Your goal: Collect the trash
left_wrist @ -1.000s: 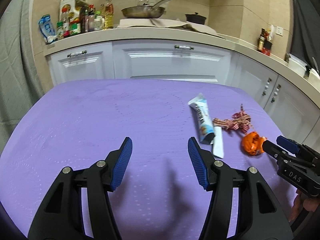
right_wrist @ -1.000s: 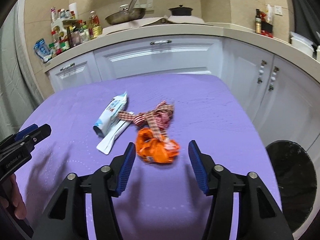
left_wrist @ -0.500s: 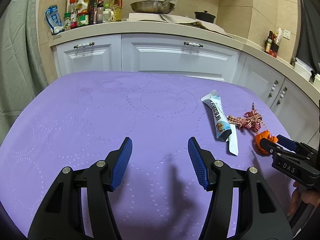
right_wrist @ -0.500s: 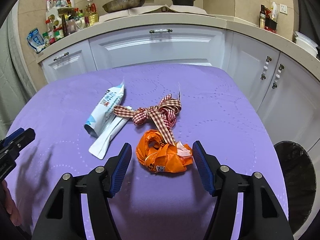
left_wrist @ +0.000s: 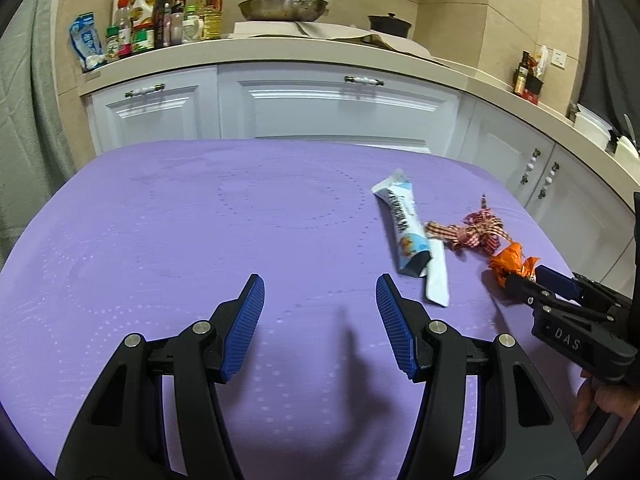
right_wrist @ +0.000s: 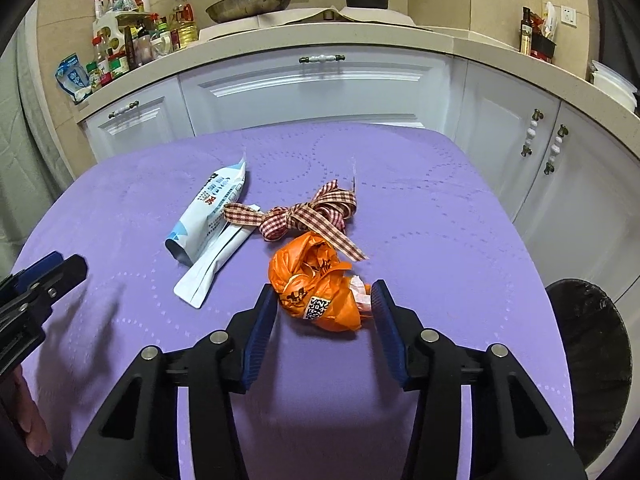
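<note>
**Inspector A:** Where did the trash lie?

**Inspector B:** On the purple-covered bench (right_wrist: 460,216), toward its right side. The crumpled orange bag (right_wrist: 316,284) sat between the blue pads of the right hand-held gripper (right_wrist: 322,306). Those jaws had just been closing around it. The left pad (right_wrist: 260,328) touched or nearly touched the bag; whether the right pad pressed on it could not be told.

**Inspector A:** Its orientation?

**Inspector B:** A lump, slightly longer from far-left to near-right in the right wrist view. Just beyond it lay the checked ribbon (right_wrist: 308,216), one tail draped over the bag. The blue-and-white wrapper (right_wrist: 208,208) ran from far-right to near-left, open end nearest the camera, over a white sachet (right_wrist: 212,268) on almost the same line.

**Inspector A:** The other hand?

**Inspector B:** The left hand-held gripper (left_wrist: 318,324) stood spread over bare cloth, holding nothing. A black bin (right_wrist: 588,364) stood beyond the bench's right edge.
</note>
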Tool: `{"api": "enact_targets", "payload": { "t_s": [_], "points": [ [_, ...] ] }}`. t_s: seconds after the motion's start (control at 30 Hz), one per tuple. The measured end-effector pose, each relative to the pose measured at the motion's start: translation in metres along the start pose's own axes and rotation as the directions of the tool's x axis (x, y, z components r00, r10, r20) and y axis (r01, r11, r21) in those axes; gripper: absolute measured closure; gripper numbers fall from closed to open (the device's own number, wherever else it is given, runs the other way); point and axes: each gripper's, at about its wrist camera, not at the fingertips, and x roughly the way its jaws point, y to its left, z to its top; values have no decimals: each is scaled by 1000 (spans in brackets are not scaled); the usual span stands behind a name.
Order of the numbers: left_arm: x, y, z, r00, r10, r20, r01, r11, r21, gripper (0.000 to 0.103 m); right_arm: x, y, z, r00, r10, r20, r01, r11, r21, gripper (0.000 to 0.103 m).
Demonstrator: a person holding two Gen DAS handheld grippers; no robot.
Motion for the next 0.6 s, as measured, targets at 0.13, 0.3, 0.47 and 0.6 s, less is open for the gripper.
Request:
{"api": "enact_targets", "payload": {
  "t_s": [0.13,0.3,0.47,0.6],
  "points": [
    [3,-17,3,1000,-25,-2,25,999,26,46,-9,-8,-4,1000,-10,6,10,1000,3,59],
    [9,-35,5,999,-46,-8,46,998,48,46,-17,-22,-10,999,-42,17,41,999,11,67],
    [19,-50,8,998,-54,-13,55,996,66,46,-20,-38,-10,998,-55,23,54,998,33,72],
    [29,-57,10,998,-56,-28,58,996,73,46,-18,-47,-9,999,-49,24,47,997,54,72]
  ]
}}
